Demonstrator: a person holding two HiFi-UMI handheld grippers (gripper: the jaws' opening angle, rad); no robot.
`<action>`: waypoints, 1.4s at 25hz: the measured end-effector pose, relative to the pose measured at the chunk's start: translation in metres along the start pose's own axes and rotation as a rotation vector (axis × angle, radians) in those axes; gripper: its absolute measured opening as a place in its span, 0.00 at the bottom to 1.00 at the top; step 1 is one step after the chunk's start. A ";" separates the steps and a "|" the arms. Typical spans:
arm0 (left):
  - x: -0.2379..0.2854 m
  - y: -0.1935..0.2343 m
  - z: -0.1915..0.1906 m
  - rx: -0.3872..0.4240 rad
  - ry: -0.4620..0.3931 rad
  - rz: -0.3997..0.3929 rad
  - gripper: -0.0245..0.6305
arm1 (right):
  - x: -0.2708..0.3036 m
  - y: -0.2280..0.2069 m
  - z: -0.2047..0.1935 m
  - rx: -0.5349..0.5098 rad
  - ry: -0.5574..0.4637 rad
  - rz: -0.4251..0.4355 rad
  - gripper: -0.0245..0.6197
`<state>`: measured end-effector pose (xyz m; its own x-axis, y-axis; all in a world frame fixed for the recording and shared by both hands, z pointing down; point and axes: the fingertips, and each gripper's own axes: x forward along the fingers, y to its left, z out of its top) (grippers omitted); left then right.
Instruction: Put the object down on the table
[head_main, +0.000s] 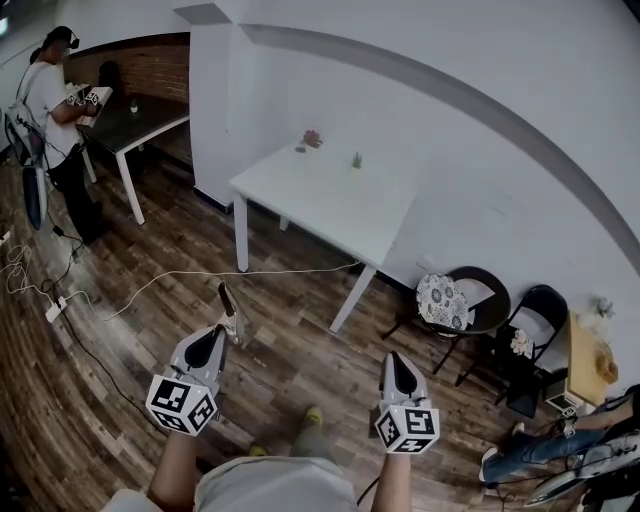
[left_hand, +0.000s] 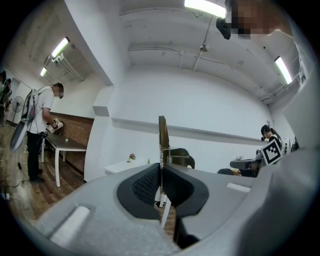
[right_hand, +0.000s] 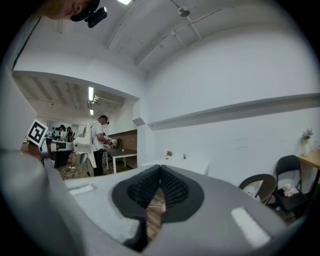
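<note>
My left gripper (head_main: 222, 332) is shut on a slim flat utensil (head_main: 228, 303), dark with a metal neck, which sticks out past the fingertips. In the left gripper view the utensil (left_hand: 163, 134) stands edge-on and upright between the closed jaws of that gripper (left_hand: 161, 169). My right gripper (head_main: 395, 360) is shut with nothing in it, and its black pads (right_hand: 170, 186) meet in the right gripper view. The white table (head_main: 330, 205) stands ahead against the wall, well beyond both grippers, which hang over the wooden floor. The table (left_hand: 120, 166) shows small and distant in the left gripper view.
A small flower pot (head_main: 312, 139) and a tiny plant (head_main: 356, 159) sit at the table's far edge. Right of it stand a round chair (head_main: 455, 300) and a black chair (head_main: 535, 325). A person (head_main: 52, 110) works at a dark table (head_main: 135, 120) at back left. Cables (head_main: 150, 285) cross the floor.
</note>
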<state>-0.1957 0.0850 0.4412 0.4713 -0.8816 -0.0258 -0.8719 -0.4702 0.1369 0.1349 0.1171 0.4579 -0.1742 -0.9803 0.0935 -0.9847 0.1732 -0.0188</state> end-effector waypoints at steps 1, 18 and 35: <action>0.001 0.002 -0.001 0.001 0.002 0.001 0.05 | 0.002 0.001 0.001 0.001 -0.001 0.001 0.04; 0.049 0.034 -0.012 0.013 0.048 0.052 0.05 | 0.082 -0.007 -0.002 0.010 0.004 0.057 0.04; 0.211 0.051 -0.012 0.027 0.078 0.062 0.05 | 0.221 -0.080 0.007 0.038 0.022 0.099 0.04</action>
<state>-0.1390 -0.1241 0.4544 0.4241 -0.9037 0.0590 -0.9026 -0.4165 0.1091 0.1753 -0.1141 0.4726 -0.2714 -0.9560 0.1110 -0.9619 0.2653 -0.0664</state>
